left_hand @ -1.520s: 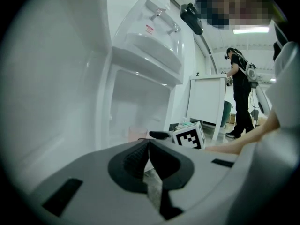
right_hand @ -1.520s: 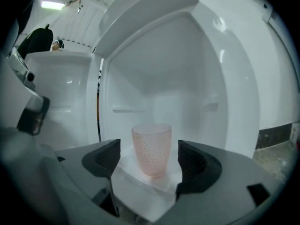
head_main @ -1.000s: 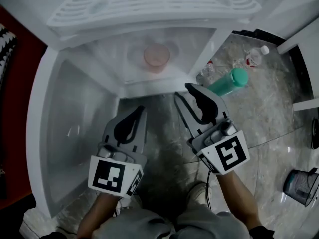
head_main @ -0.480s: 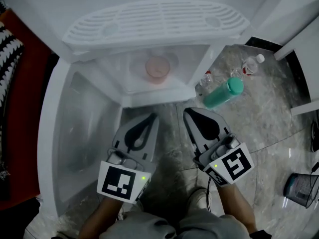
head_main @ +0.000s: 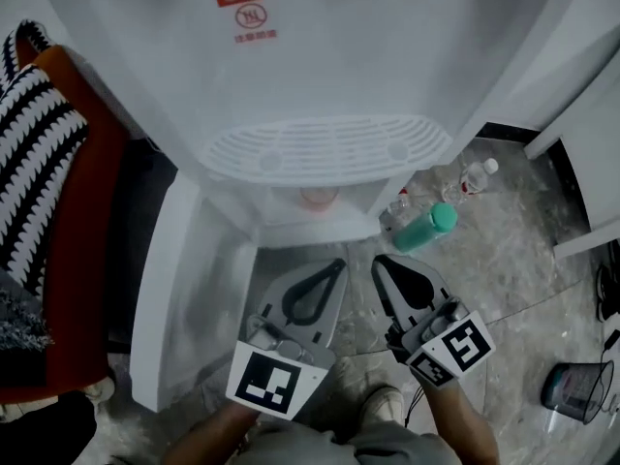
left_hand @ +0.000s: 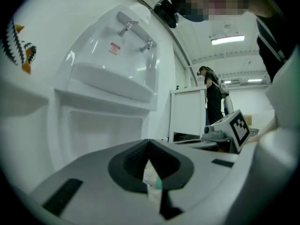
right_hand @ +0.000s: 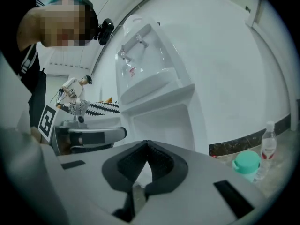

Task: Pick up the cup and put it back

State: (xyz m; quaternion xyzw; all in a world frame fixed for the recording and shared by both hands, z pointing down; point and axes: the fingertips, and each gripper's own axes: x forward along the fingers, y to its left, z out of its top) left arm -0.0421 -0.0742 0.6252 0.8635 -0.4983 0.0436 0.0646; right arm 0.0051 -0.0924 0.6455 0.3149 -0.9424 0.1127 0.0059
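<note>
A pink cup stands in the alcove of the white water dispenser, mostly hidden under the grilled drip tray. Both grippers hover side by side in front of the alcove, well short of the cup. My left gripper is shut and holds nothing; its jaws meet at the tip in the left gripper view. My right gripper is shut and empty too. In both gripper views the alcove shows, but the cup does not.
A green-capped bottle and a clear water bottle lie on the marble floor right of the dispenser. A red chair with a striped cushion is at the left. A small bin sits at the lower right.
The right gripper's jaws, apart a second ago, have closed on nothing. Both grippers have risen and drawn back from the alcove. The head view has tilted up the dispenser's front.
</note>
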